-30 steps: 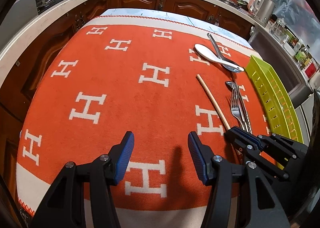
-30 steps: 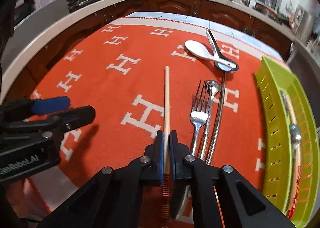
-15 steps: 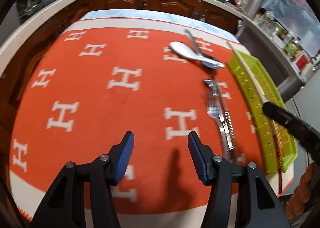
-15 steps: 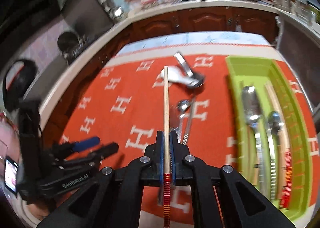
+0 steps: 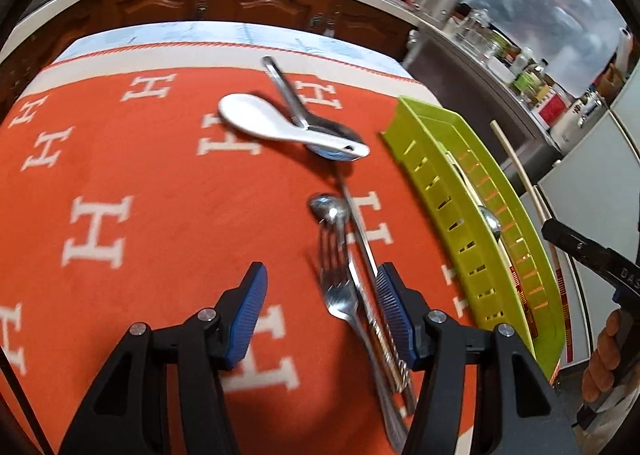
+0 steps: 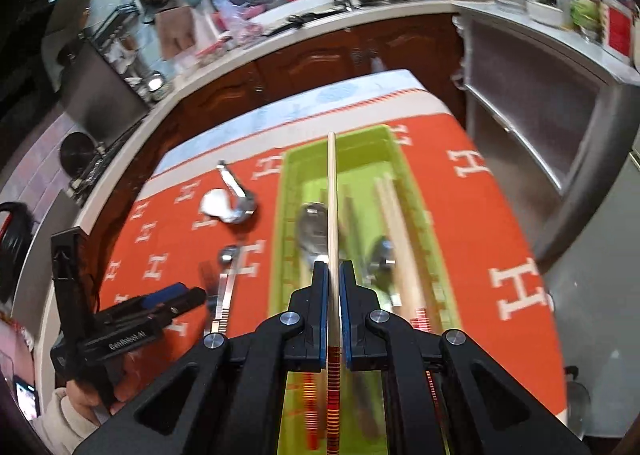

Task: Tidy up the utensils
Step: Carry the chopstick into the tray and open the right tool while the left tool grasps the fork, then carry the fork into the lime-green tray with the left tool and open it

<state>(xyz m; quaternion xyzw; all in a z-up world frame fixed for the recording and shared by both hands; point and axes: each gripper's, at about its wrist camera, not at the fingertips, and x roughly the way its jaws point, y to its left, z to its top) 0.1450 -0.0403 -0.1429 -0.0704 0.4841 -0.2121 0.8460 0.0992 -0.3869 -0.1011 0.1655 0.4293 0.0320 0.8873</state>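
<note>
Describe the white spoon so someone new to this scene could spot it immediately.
On the orange cloth with white H letters, look left of the green tray, toward the far edge. The white spoon lies there, its handle crossing a metal spoon. It is the only white, non-metal utensil on the cloth.

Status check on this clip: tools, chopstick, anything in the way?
Right tool shut on chopstick, above green tray. Left tool open over fork. Nothing in the way.

Wooden chopstick (image 6: 332, 215) clamped between my right fingers, lengthwise above green tray (image 6: 400, 159). Fork (image 5: 336, 287), metal spoons on orange cloth; white spoon (image 5: 272, 123) overlaps ladle.
</note>
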